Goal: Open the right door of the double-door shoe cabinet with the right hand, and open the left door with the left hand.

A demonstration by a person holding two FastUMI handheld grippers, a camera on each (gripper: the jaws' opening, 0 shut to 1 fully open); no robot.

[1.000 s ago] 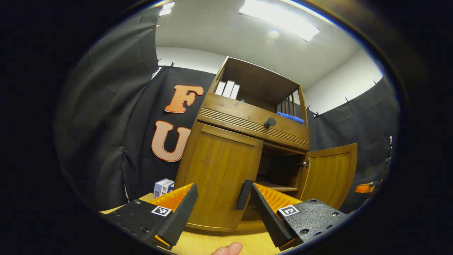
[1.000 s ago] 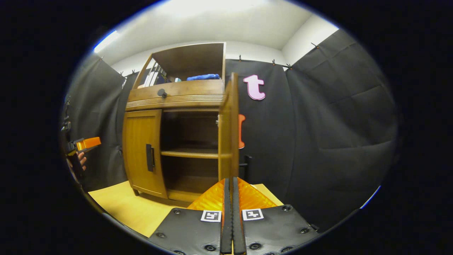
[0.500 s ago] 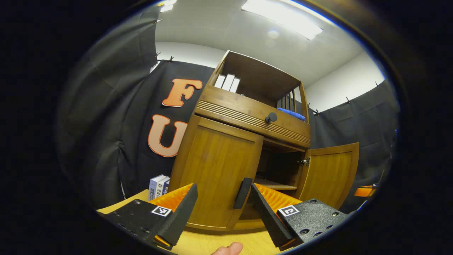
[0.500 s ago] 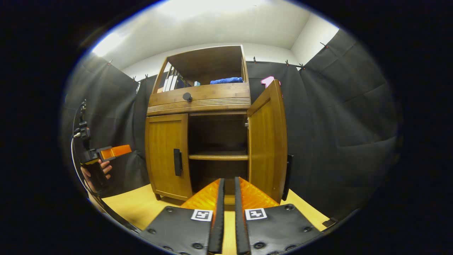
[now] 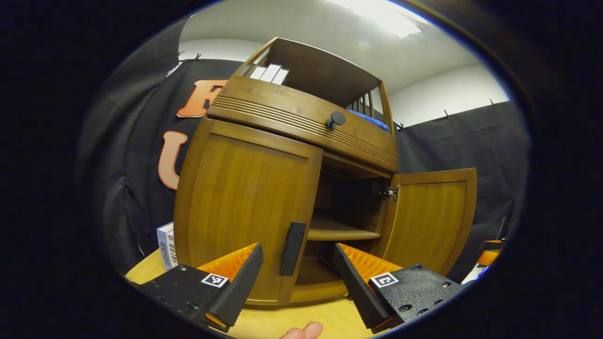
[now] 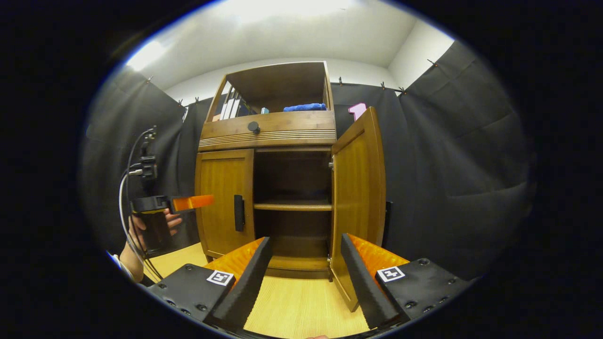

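Note:
A brown wooden shoe cabinet (image 5: 301, 136) (image 6: 268, 134) stands on a light wood floor. Its right door (image 5: 431, 216) (image 6: 358, 188) hangs wide open, showing a dark inside with a shelf (image 6: 292, 205). The left door (image 5: 245, 207) (image 6: 224, 197) is closed flat, with a black vertical handle (image 5: 292, 248) (image 6: 239, 213) at its inner edge. My left gripper (image 5: 297, 278) is open, close in front of that handle, which sits between its fingers without touching them. In the right gripper view the left gripper (image 6: 188, 203) shows at the left, held by a hand. My right gripper (image 6: 304, 270) is open and empty, back from the cabinet.
A drawer with a round black knob (image 5: 337, 117) (image 6: 253, 126) runs above the doors. The open top shelf holds white books (image 5: 269, 73) and a blue cloth (image 6: 305, 107). Small boxes (image 5: 165, 245) stand on the floor left of the cabinet. Black cloth walls surround it.
My right gripper let go of the right door, drew back and opened its fingers. My left gripper moved closer to the left door's handle, staying open.

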